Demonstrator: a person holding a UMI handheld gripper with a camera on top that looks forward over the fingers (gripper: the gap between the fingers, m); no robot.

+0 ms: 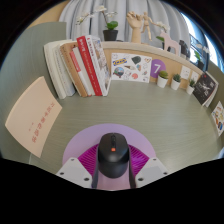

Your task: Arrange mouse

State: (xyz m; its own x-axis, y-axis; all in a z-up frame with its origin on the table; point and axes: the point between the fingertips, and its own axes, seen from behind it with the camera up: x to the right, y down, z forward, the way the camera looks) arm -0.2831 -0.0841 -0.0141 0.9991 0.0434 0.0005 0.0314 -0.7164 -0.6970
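Observation:
A black mouse [112,152] with a small orange mark on top sits between my fingers. The magenta pads [88,160] show close against both of its sides. My gripper [112,162] is shut on the mouse. The mouse's rear half hides the fingers' inner faces. Below it is a pale lilac round mat [75,145] on the grey-green table [60,110]; I cannot tell whether the mouse rests on it or hangs just above.
A row of books [80,68] stands beyond the fingers at the back left. A light wooden board [30,115] lies at the left. Picture cards [130,67], small potted plants [163,78] and a framed picture [205,88] line the back right.

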